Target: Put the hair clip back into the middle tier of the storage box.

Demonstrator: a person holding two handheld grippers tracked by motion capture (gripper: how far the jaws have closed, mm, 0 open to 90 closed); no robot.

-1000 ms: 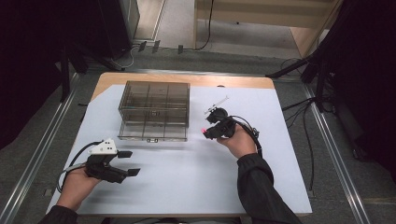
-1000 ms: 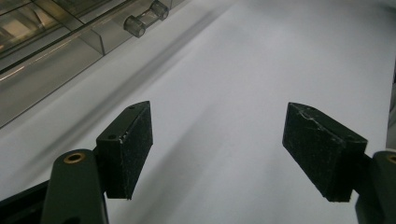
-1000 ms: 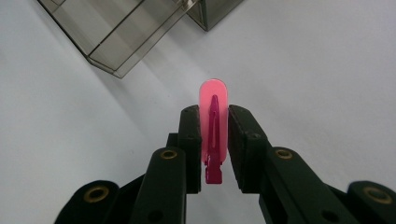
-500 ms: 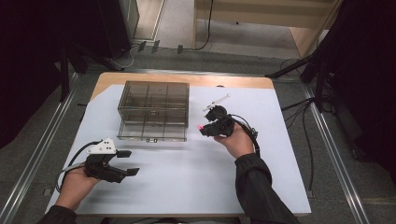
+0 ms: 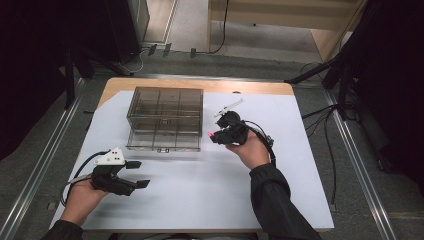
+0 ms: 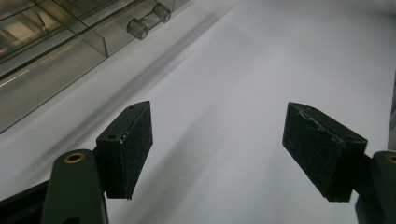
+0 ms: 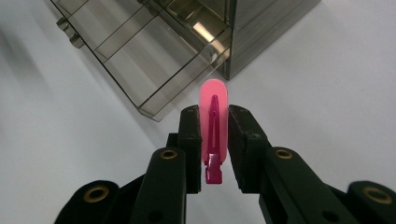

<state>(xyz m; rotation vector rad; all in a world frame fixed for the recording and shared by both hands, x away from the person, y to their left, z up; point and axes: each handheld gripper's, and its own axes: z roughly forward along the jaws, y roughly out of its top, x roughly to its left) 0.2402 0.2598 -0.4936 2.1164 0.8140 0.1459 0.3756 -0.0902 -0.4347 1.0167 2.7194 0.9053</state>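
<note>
A smoky clear plastic drawer box (image 5: 165, 117) stands on the white sheet, its lower drawer (image 7: 140, 70) pulled out toward the front. My right gripper (image 5: 212, 135) hovers just right of that open drawer, shut on a small pink clip (image 7: 214, 126) that stands on edge between the pads. The clip (image 5: 211, 134) shows as a pink dot at the jaw tips in the high view. My left gripper (image 5: 139, 174) rests low at the front left, open, nothing between its pads (image 6: 133, 144). The drawer's knobs (image 6: 148, 21) lie ahead of it.
A white sheet (image 5: 200, 200) covers the wooden table (image 5: 150, 82). A thin white stick-like piece (image 5: 229, 107) lies behind the right gripper. Cables trail from both grippers. Metal rails run along both sides of the table on the floor.
The right gripper with the pink clip has drifted slightly left toward the open drawer. The left gripper has stayed put.
</note>
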